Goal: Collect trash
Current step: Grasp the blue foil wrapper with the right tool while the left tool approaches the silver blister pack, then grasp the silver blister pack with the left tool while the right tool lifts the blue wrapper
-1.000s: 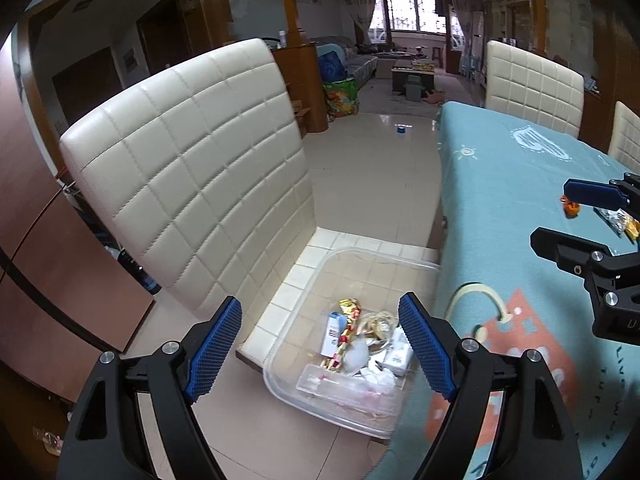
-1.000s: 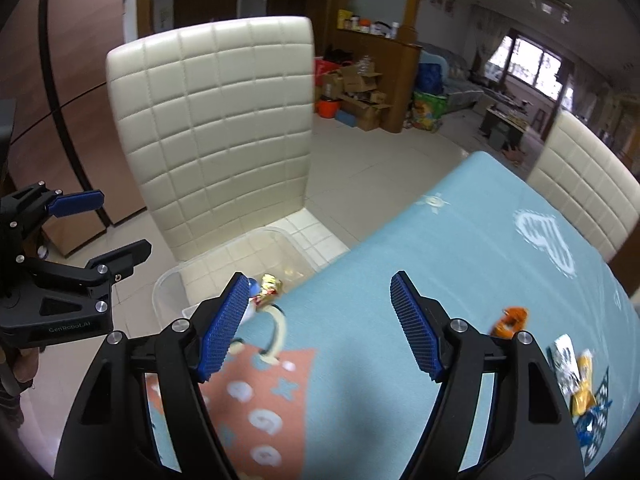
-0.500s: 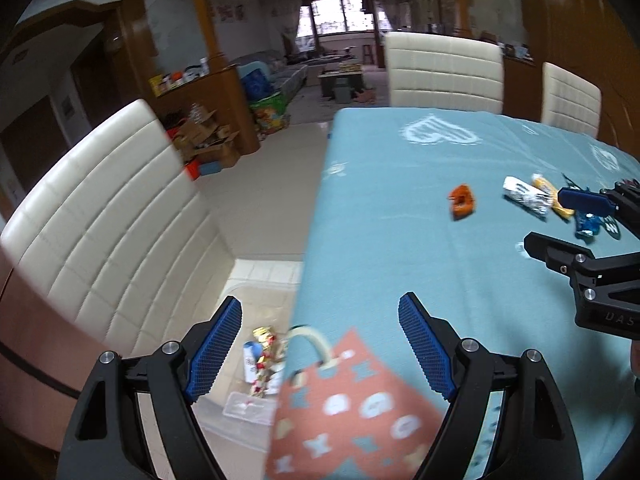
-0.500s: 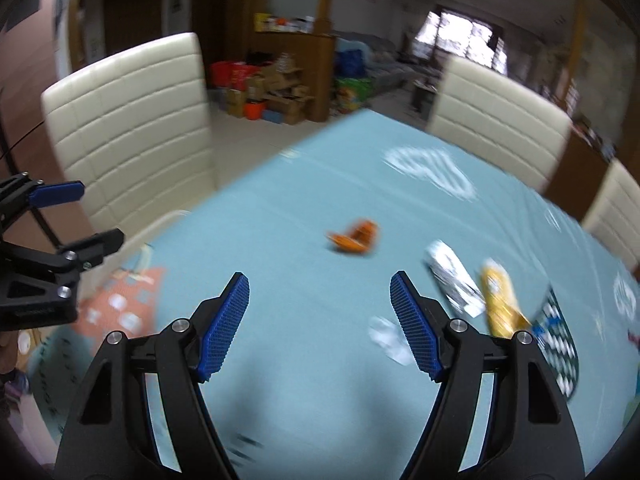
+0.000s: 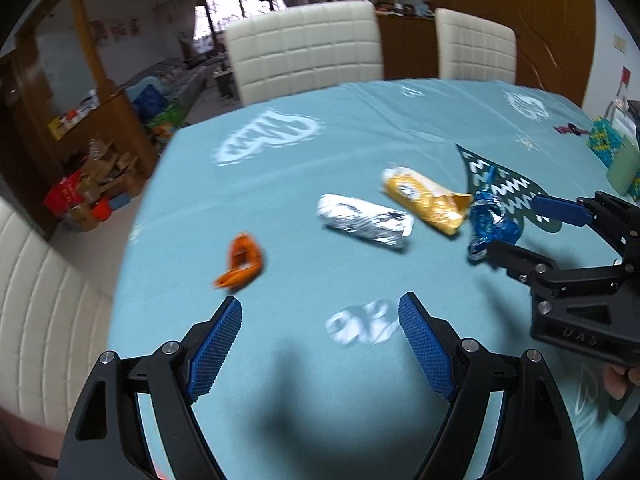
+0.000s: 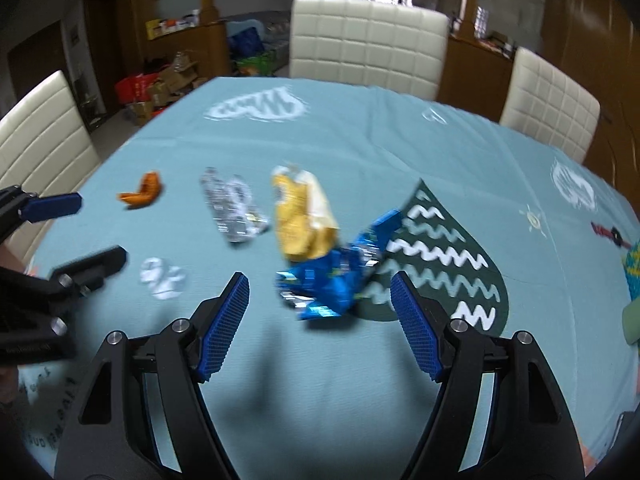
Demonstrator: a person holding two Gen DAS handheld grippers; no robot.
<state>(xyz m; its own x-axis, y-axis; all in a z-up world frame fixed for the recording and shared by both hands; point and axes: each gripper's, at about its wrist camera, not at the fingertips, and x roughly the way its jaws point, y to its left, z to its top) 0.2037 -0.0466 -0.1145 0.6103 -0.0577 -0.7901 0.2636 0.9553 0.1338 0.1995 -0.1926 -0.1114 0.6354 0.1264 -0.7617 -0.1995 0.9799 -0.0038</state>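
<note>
Four bits of trash in a row on the teal tablecloth. Blue wrapper straight ahead of the right gripper, lined up with its wide-apart jaws. Left gripper also wide apart, empty, nearer the orange scrap.

Left hand-held gripper and right hand-held gripper, jaws wide apart

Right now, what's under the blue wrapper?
The blue wrapper lies on the teal tablecloth, its far end overlapping the dark green wave-patterned patch. The yellow wrapper touches its near-left edge. Anything beneath the crumpled foil itself is hidden.
</note>
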